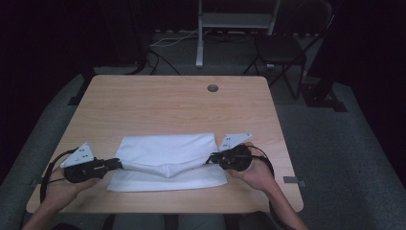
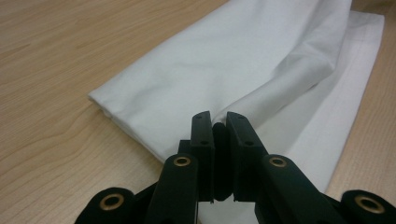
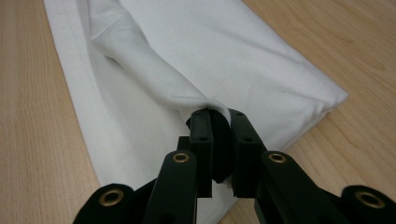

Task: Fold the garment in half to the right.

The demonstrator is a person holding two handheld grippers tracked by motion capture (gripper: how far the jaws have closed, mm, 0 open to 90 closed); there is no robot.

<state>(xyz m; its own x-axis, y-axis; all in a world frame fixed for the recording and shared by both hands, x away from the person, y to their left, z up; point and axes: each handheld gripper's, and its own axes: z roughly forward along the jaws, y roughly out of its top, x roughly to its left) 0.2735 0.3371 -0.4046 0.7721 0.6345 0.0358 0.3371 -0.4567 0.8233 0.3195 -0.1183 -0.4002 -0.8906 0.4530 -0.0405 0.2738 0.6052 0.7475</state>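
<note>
The left gripper [image 1: 116, 164] is closed tight on the cloth's [image 1: 165, 152] left corner; the right gripper [image 1: 211, 158] pinches its right corner the same way — fabric bunched between the jaws. The white cloth lies folded on the tabletop [image 1: 167, 105], near its front edge, the upper layer sagging between both grippers.

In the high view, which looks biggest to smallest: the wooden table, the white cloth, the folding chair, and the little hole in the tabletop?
1. Table
2. White cloth
3. Folding chair, though it stands farther from the camera, so its rank is unsure
4. Hole
</note>
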